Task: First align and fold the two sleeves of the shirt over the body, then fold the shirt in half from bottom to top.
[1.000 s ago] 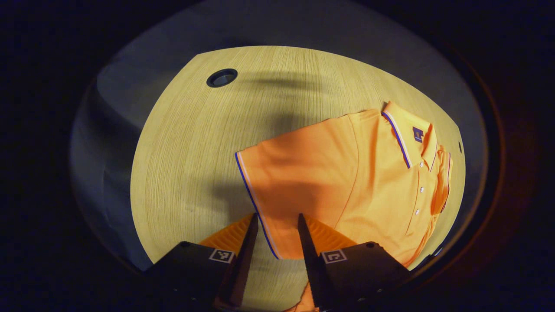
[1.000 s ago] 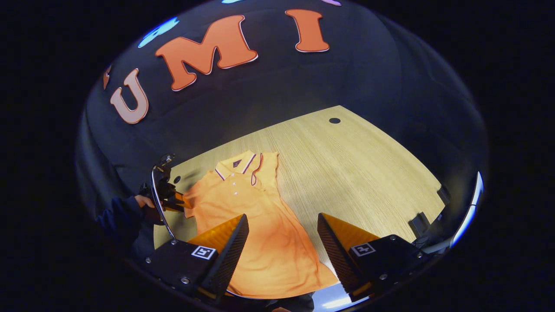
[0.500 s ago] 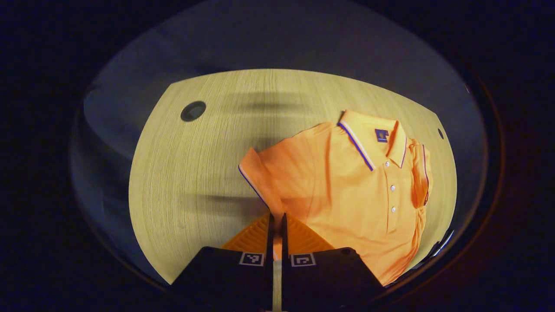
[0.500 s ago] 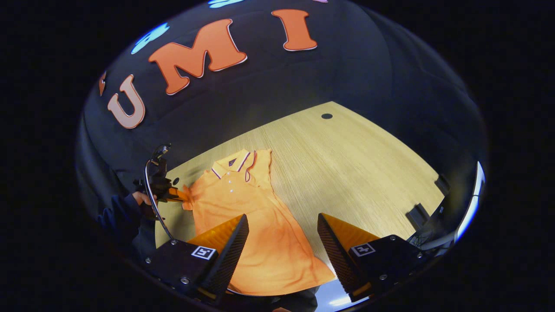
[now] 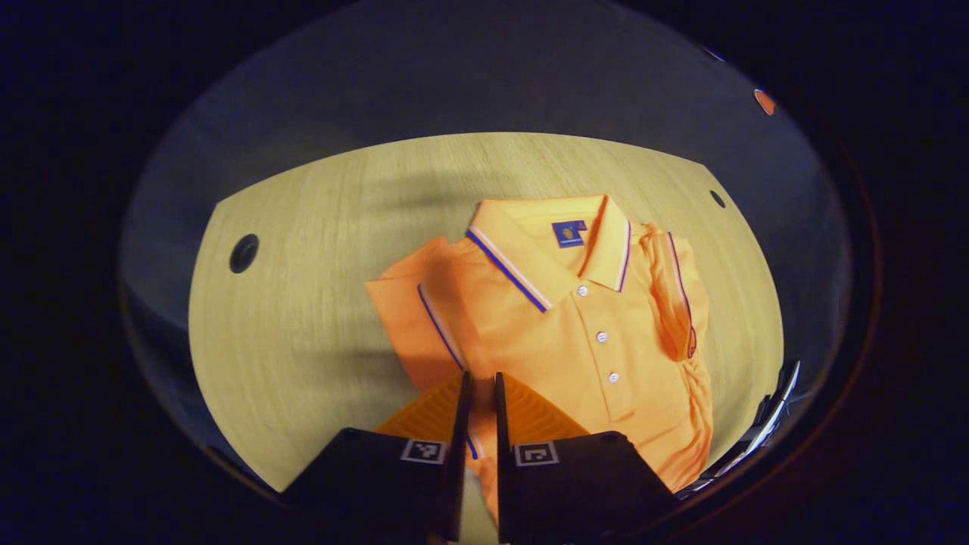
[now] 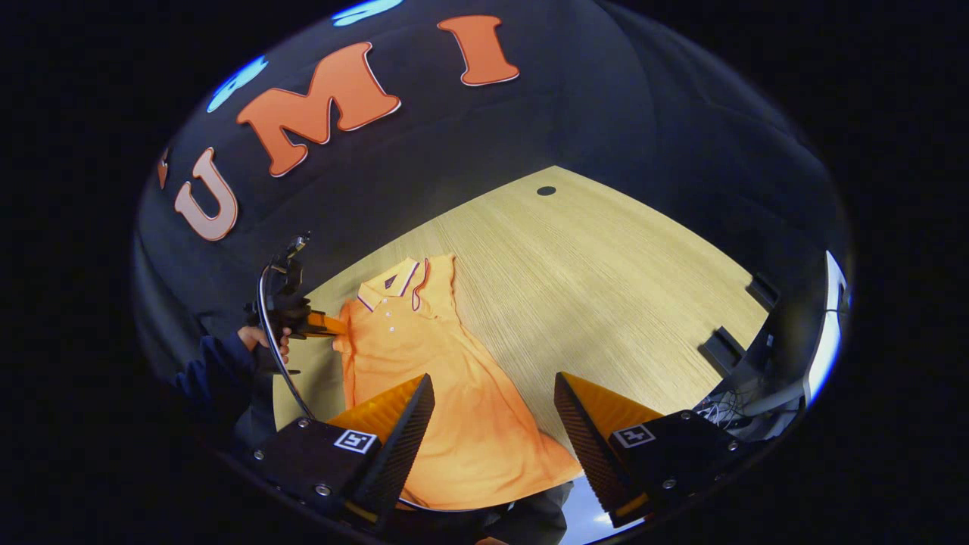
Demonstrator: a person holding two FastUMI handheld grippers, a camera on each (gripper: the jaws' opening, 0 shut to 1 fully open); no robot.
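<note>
Table [image 6: 606, 272]: pale wood, bearing the shirt.
Shirt [image 5: 575, 341]: orange polo, flat, collar far; one sleeve [image 5: 677, 295] folded onto its body.
Left gripper [image 5: 478, 393]: clenched on the other sleeve's hem [image 5: 439, 333], lifted inward.
Hand [image 6: 265, 344]: grips it at the table's left edge.
Right gripper [image 6: 492, 393]: spread wide, holding nothing, above the shirt's lower part.

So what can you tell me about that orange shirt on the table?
The orange shirt is a knit-looking polo with blue-and-white trim on collar and cuffs, three white buttons and a blue neck label. It lies face up on the wooden table. One sleeve is already folded onto the body; the other sleeve is pinched by the left gripper and lifted inward.
</note>
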